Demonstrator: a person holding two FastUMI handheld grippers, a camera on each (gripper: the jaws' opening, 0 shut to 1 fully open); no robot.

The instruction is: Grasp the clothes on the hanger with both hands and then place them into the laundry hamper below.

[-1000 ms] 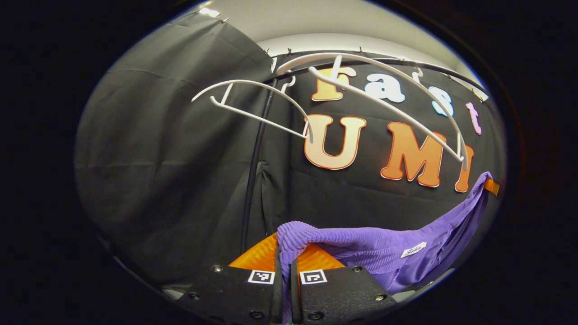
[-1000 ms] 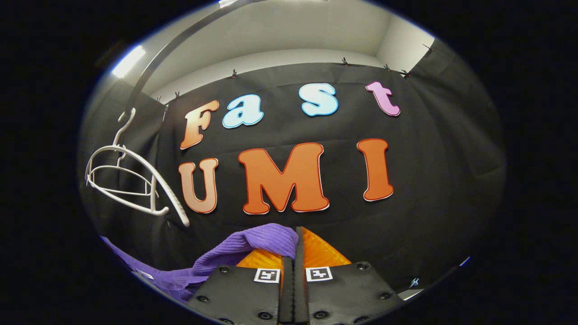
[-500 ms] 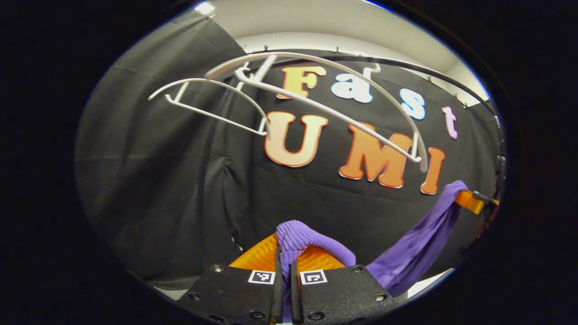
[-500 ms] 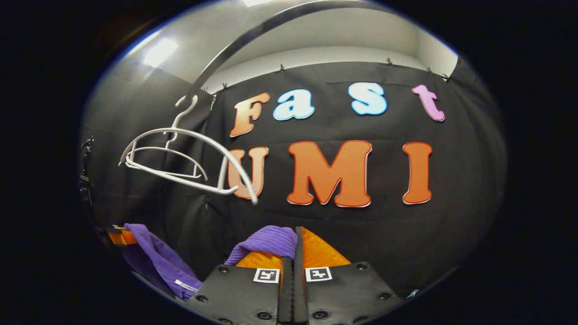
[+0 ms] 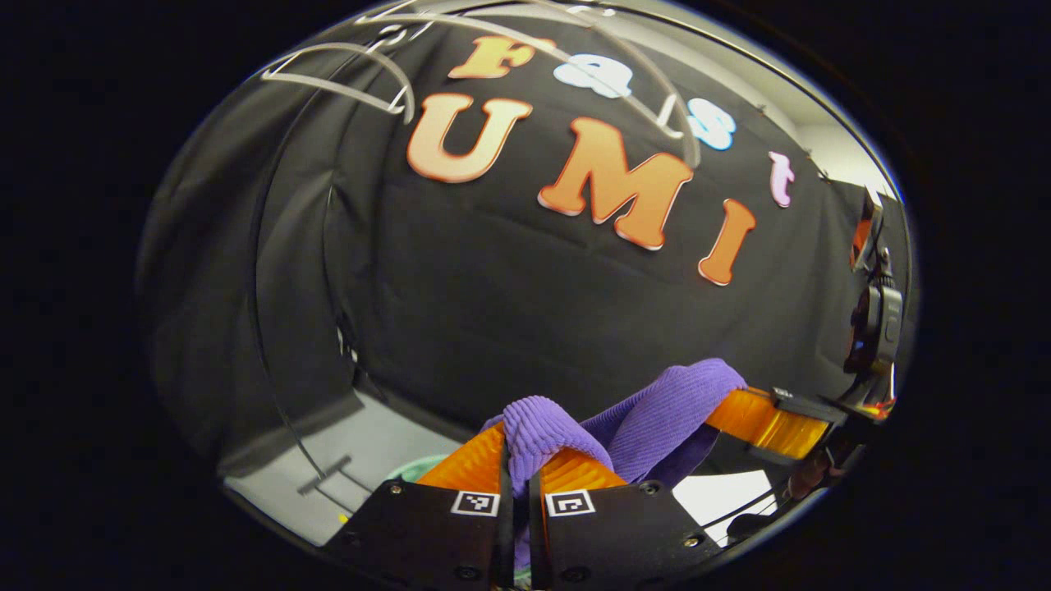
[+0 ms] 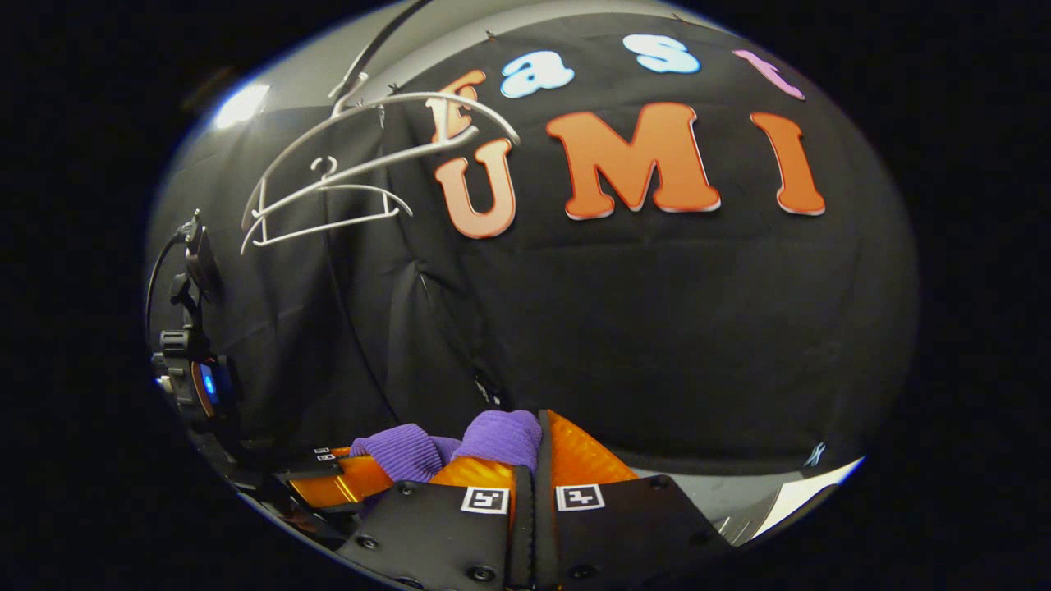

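A purple ribbed garment (image 5: 673,402) hangs bunched between my two grippers, off the hangers. My left gripper (image 5: 514,472) is shut on one fold of it (image 5: 542,423) at the bottom of the left gripper view. The right gripper (image 5: 759,419) shows at the right there, holding the other end close by. In the right gripper view my right gripper (image 6: 534,460) is shut on a purple fold (image 6: 502,435), and the left gripper (image 6: 328,484) lies low at the left with cloth (image 6: 398,451) in it. Two bare white hangers (image 6: 328,197) hang on the rail (image 6: 378,41) above.
The white hangers (image 5: 337,70) sit high at the top of the left gripper view. Pale floor (image 5: 361,443) and a rack foot (image 5: 324,476) show low left. A pale green edge (image 5: 410,469) peeks out just beyond my left fingers; what it is I cannot tell.
Both grippers have dropped and come close together, still gripping the garment. The cloth between them went from stretched to bunched. The hangers have slid up in both views and floor has come into sight.
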